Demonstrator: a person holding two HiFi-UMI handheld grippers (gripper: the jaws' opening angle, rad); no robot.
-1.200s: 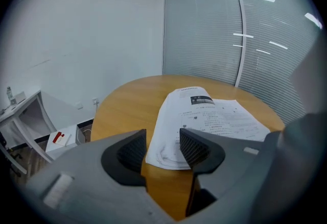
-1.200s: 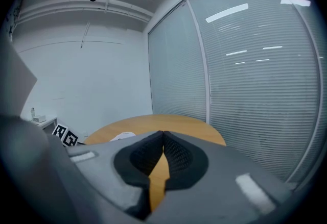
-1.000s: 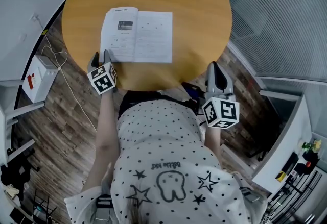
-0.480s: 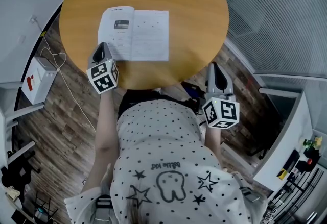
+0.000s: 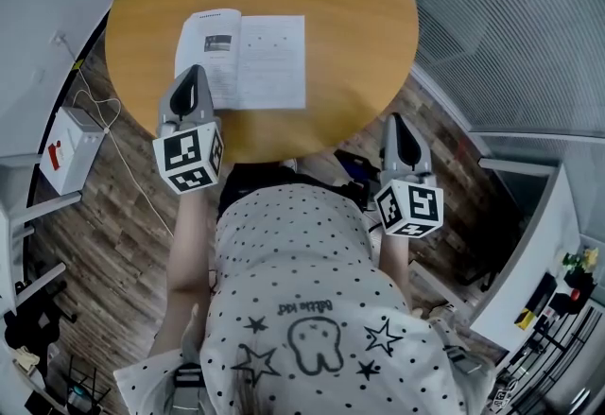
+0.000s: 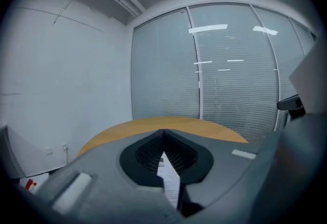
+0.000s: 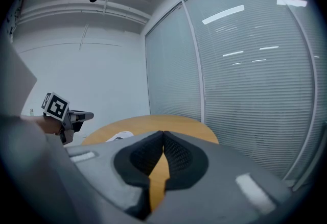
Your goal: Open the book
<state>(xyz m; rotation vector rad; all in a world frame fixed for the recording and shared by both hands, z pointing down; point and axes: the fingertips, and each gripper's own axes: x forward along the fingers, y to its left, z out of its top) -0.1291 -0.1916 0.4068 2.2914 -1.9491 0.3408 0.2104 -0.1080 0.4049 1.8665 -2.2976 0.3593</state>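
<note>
Book (image 5: 244, 60) lies open on the round counter (image 5: 350, 16), near its left front edge; bare wood extends rightward. Left gripper (image 5: 194, 75), jaws together and empty, hovers over the book's near-left corner. Right gripper (image 5: 396, 123), jaws together, sits off the counter's front rim. Blinds (image 5: 510, 35) line the right wall.

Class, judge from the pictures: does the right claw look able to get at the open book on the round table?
Probably yes. Only bare table lies between the shut right claw and the book; nothing blocks it.
</note>
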